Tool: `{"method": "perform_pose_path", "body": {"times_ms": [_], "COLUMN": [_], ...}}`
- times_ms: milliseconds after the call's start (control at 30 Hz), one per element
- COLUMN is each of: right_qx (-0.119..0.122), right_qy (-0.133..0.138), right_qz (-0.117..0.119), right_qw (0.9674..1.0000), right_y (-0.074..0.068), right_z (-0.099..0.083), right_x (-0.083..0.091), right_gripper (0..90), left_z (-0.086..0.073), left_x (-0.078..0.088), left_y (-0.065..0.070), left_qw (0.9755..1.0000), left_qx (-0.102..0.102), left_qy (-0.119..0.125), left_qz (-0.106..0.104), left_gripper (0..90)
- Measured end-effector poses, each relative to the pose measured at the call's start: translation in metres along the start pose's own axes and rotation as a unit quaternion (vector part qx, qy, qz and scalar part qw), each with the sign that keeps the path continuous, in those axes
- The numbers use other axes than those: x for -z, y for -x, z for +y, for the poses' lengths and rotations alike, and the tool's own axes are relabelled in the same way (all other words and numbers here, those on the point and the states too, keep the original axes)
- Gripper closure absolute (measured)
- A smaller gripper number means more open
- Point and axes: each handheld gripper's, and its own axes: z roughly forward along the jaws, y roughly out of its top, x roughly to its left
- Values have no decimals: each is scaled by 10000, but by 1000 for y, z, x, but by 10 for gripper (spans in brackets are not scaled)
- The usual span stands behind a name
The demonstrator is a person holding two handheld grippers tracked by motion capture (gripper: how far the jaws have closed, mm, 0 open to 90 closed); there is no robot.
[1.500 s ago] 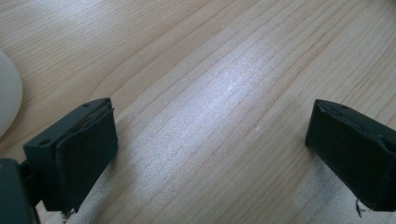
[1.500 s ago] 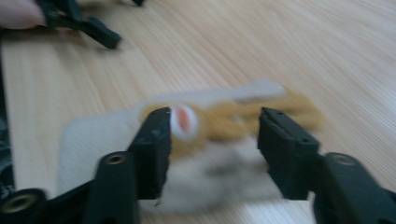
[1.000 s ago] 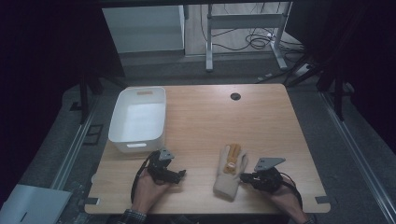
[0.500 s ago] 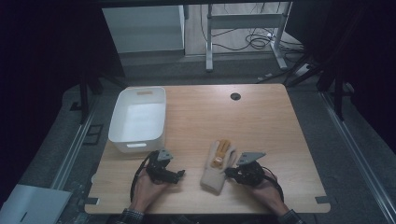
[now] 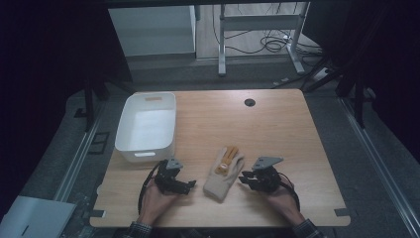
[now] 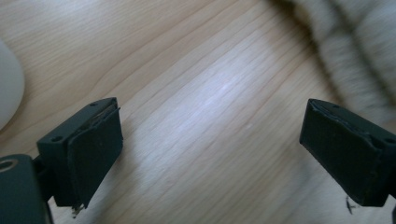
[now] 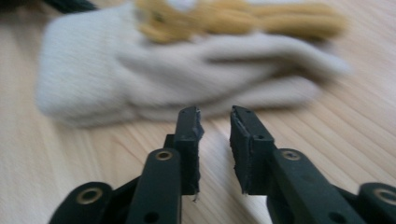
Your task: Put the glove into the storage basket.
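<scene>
- Glove (image 5: 224,171): a beige knitted one with yellow fingers lies flat on the wooden table (image 5: 297,134), near the front edge and about midway between the left and right edges, fingers pointing toward the far edge.
- White bin (image 5: 146,127): stands at the table's left edge, behind the left hand, open side up.
- Left gripper (image 5: 187,186): held low near the front-left corner, pointing right toward the glove; its own view shows the jaws spread wide with bare wood between them and the glove's blurred knit (image 6: 355,56) at the upper right.
- Right gripper (image 5: 246,179): held near the front edge just right of the glove, pointing left at it; its own view shows the jaws (image 7: 215,140) nearly closed with a narrow gap, grasping nothing, tips just short of the glove (image 7: 177,79).
- Round dark hole (image 5: 249,102): sits near the table's far edge.
</scene>
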Motion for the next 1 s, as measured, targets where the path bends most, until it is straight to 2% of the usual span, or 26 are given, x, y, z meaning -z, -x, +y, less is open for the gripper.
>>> {"method": "perform_pose_path", "body": {"times_ms": [100, 133, 233, 267, 400, 467, 500, 533, 633, 700, 833, 867, 900, 933, 967, 1000], "right_qx": [-94, -160, -235, -311, -518, -597, -597, -673, -721, -758, -764, -809, -809, -852, -856, -881], "right_qy": [-31, -25, -22, -11, 50, 72, 72, 78, 72, 74, 59, 86, 86, 95, 100, 117], "right_qz": [-234, -315, -418, -566, -772, -863, -863, -919, -1003, -1029, -1117, -1148, -1148, -1187, -1198, -1201], "right_qw": [9997, 9994, 9988, 9979, 9957, 9945, 9945, 9935, 9923, 9918, 9908, 9900, 9900, 9892, 9890, 9888], "right_y": [11, 16, 22, 28, 38, 43, 43, 47, 52, 54, 56, 59, 59, 61, 62, 63], "right_z": [-9, -13, -18, -24, -33, -37, -37, -41, -45, -47, -50, -52, -52, -53, -54, -55], "right_x": [10, 14, 20, 26, 38, 42, 42, 45, 48, 49, 51, 53, 53, 55, 56, 57], "right_gripper": [657, 647, 622, 598, 551, 535, 535, 522, 511, 505, 497, 494, 494, 487, 485, 482], "left_z": [5, 13, 19, 27, 42, 49, 49, 53, 53, 51, 50, 51, 51, 51, 51, 50], "left_x": [2, 4, 5, 5, -1, -5, -5, -11, -26, -33, -32, -27, -27, -23, -23, -19], "left_y": [6, 15, 22, 31, 51, 62, 62, 72, 82, 84, 80, 74, 74, 66, 66, 55], "left_qw": [10000, 9998, 9997, 9995, 9988, 9987, 9987, 9989, 9988, 9986, 9988, 9987, 9987, 9984, 9984, 9984], "left_qx": [2, -26, -45, -57, -90, -189, -189, -268, -406, -411, -375, -435, -435, -459, -459, -396], "left_qy": [37, 121, 142, 174, 201, 152, 152, 66, -122, -173, -206, -273, -273, -323, -323, -357], "left_qz": [-50, -121, -193, -238, -441, -458, -458, -391, -247, -289, -253, -37, -37, 112, 112, 193], "left_gripper": [61, 61, 45, 38, 7, 0, 0, 0, 0, 0, 4, 6, 8, 10, 11, 14]}}
